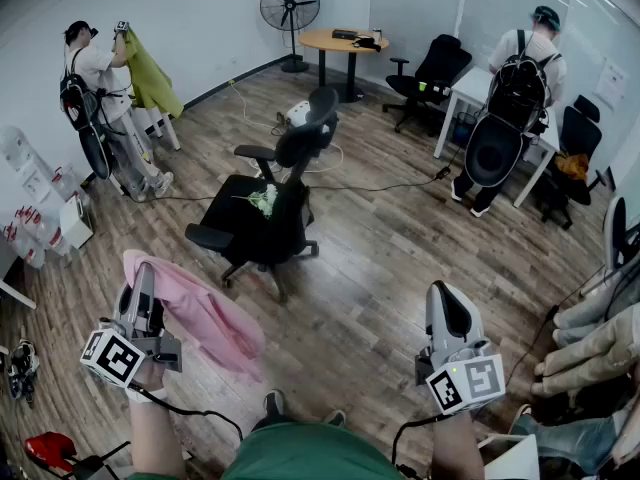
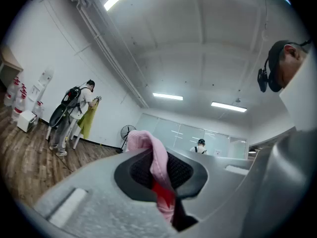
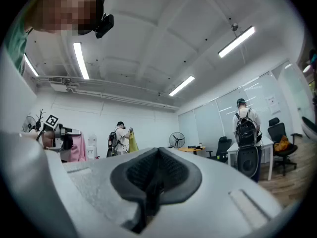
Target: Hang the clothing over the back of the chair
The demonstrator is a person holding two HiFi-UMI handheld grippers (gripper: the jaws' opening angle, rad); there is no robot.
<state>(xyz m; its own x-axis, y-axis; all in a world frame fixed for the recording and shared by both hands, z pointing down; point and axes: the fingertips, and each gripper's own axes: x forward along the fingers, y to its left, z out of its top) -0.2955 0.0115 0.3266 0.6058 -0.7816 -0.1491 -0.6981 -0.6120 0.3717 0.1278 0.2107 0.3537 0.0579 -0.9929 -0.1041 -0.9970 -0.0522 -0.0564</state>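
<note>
The left hand-held gripper (image 1: 143, 286) is clamped on a fold of the pink clothing (image 1: 205, 318), which hangs from its closed jaws to the right. In the left gripper view only a narrow strip of the clothing shows; the gripper body hides the rest. The right hand-held gripper (image 1: 447, 313) has its jaws together with nothing between them. The chair (image 1: 265, 203) stands well apart, ahead on the floor (image 1: 380, 258). A pale item on its seat is too small to identify.
</note>
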